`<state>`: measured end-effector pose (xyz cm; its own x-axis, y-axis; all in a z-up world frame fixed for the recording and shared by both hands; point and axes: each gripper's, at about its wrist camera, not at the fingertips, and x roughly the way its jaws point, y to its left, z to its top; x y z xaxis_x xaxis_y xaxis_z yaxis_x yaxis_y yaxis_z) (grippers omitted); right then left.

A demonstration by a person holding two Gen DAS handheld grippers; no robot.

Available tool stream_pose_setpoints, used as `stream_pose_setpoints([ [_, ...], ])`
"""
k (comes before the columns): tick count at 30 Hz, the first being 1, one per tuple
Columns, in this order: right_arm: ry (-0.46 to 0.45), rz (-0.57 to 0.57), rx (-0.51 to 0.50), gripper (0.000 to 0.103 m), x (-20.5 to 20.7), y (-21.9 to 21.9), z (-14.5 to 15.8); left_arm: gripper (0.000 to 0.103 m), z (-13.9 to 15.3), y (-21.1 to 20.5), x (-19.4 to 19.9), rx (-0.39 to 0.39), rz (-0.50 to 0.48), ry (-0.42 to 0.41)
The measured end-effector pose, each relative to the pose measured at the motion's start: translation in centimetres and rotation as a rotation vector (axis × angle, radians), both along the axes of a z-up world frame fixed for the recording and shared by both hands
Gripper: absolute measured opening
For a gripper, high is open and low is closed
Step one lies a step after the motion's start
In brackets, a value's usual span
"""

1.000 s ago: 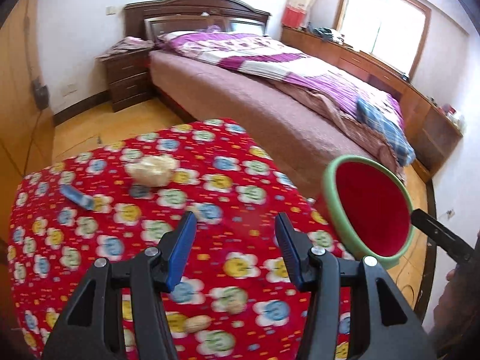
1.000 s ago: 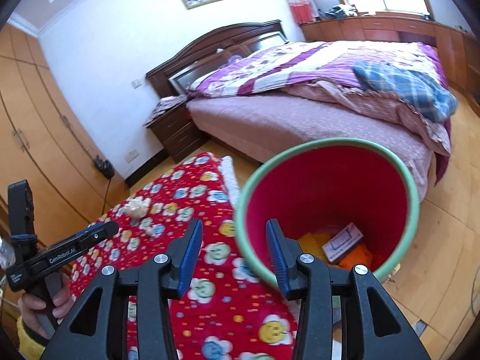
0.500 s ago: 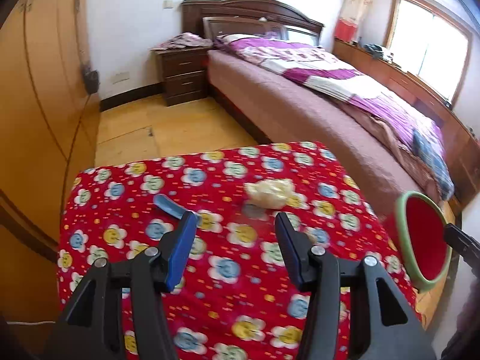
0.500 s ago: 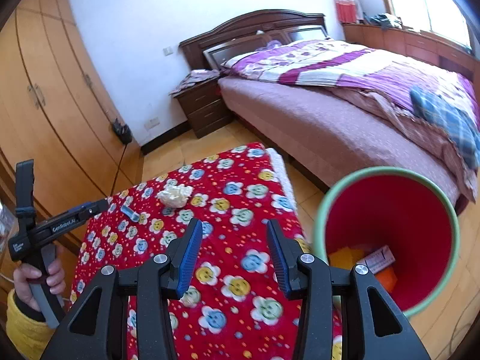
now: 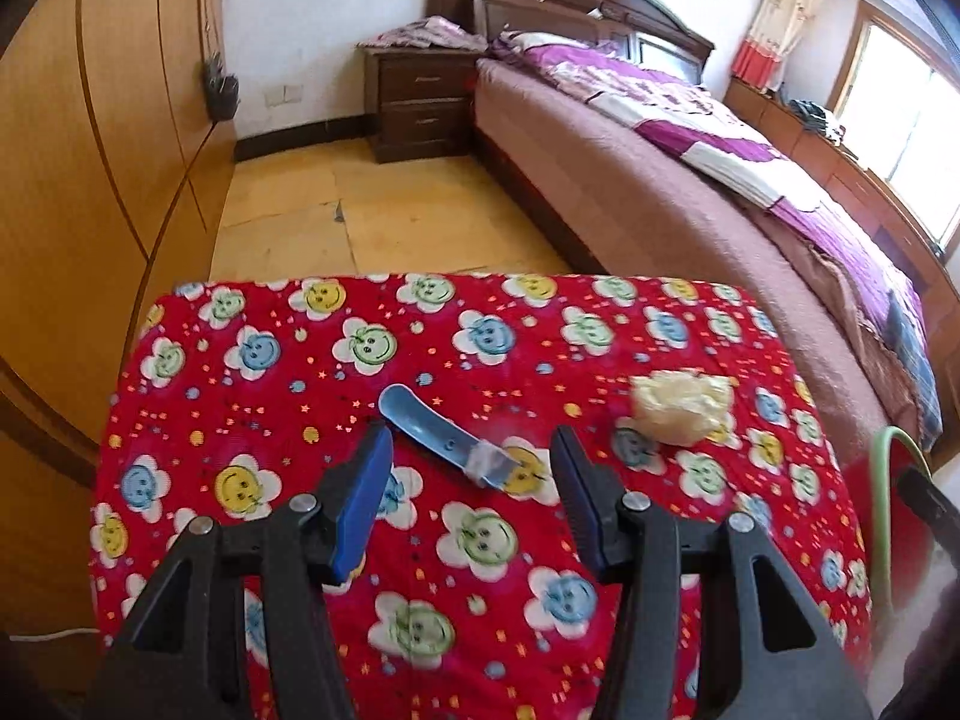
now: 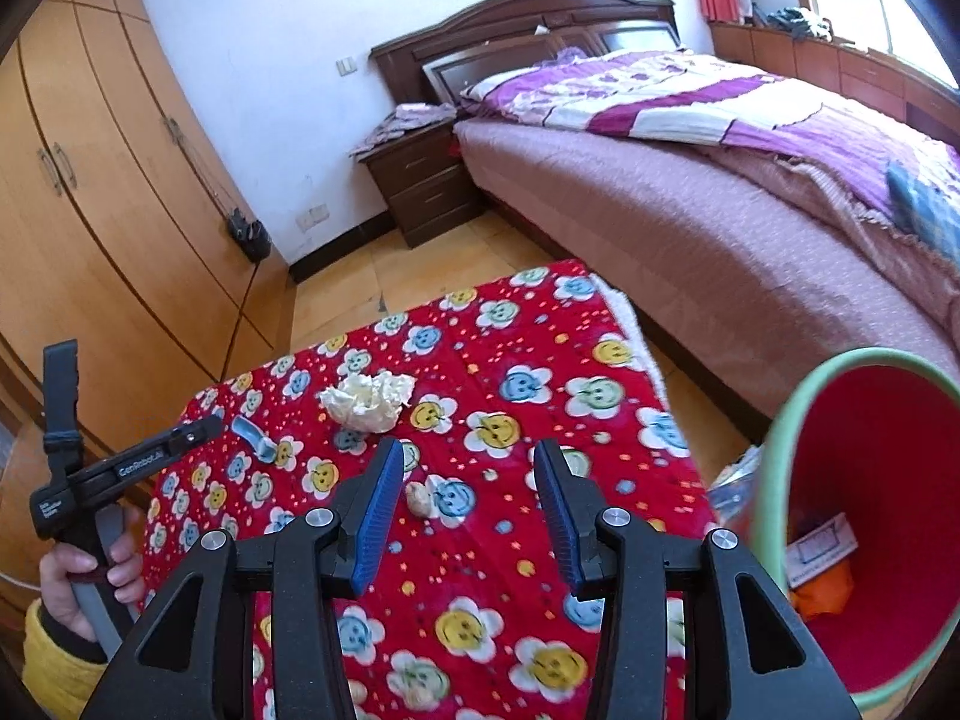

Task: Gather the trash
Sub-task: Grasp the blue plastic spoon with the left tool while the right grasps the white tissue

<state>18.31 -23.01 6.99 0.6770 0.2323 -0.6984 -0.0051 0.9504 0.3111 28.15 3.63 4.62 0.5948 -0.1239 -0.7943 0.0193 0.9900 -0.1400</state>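
Both tools, left (image 5: 471,468) and right (image 6: 462,483), gaped empty. Flat blue plastic scraper (image 5: 441,435) looked light, stiff; best pinched across handle.

spoon (image 5: 441,435) left of crumpled wad (image 5: 684,407) on table (image 5: 252,546) | bin (image 6: 864,516) right of table | bed (image 6: 690,222) behind

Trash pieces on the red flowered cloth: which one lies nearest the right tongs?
The small beige lump, just beyond the right tongs; the crumpled white wad and blue scrap lie farther off.
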Motion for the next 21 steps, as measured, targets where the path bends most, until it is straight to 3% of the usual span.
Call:
stream_pose_setpoints([
  [11,0.036,0.006,0.046,0.053,3.9,1.3,-2.7,0.054,-4.9,0.2,3.2,-0.026,0.074,0.075],
  [14,0.04,0.012,0.041,0.054,4.7,2.1,-3.1,0.054,-5.3,0.2,2.8,-0.026,0.081,0.048],
  [21,0.051,0.025,0.031,0.055,5.9,4.1,-3.9,0.024,-5.6,-0.1,1.5,-0.047,0.056,-0.011],
])
